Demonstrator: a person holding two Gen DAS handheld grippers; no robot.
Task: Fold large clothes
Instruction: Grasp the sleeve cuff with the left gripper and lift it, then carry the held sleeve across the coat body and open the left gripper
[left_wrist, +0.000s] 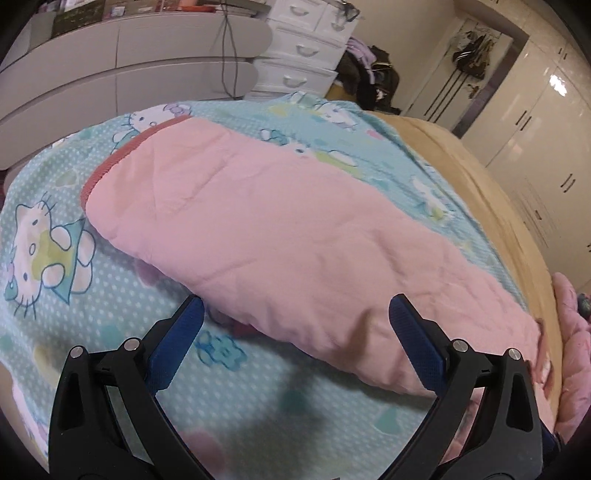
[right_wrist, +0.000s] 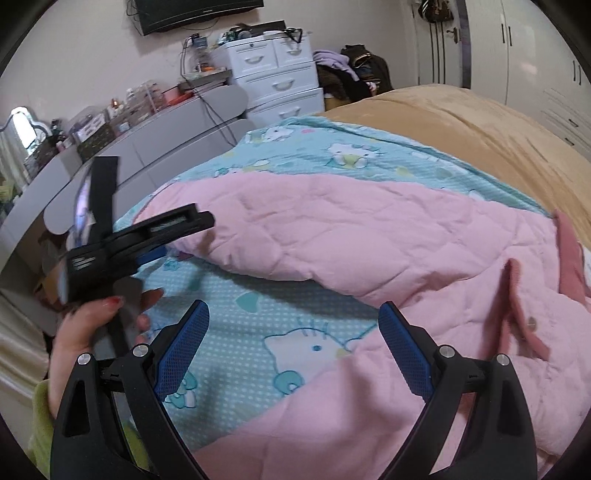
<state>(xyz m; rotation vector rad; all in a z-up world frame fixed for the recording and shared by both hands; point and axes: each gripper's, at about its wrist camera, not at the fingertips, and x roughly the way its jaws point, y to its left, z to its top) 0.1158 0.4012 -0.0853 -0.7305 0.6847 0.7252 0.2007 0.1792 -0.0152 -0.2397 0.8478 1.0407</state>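
A large pink quilted coat lies on a bed with a turquoise cartoon-cat sheet; one sleeve with a darker ribbed cuff stretches away to the far left. My left gripper is open and empty just above the sleeve's near edge. In the right wrist view the coat spreads over the right half, its darker pink placket with a snap showing. My right gripper is open and empty over the sheet beside the coat. The left gripper, held by a hand, shows at left by the sleeve.
A tan blanket covers the far right of the bed. A long grey cabinet and white drawers stand beyond the bed. Clothes are piled by the drawers. White wardrobes line the right wall.
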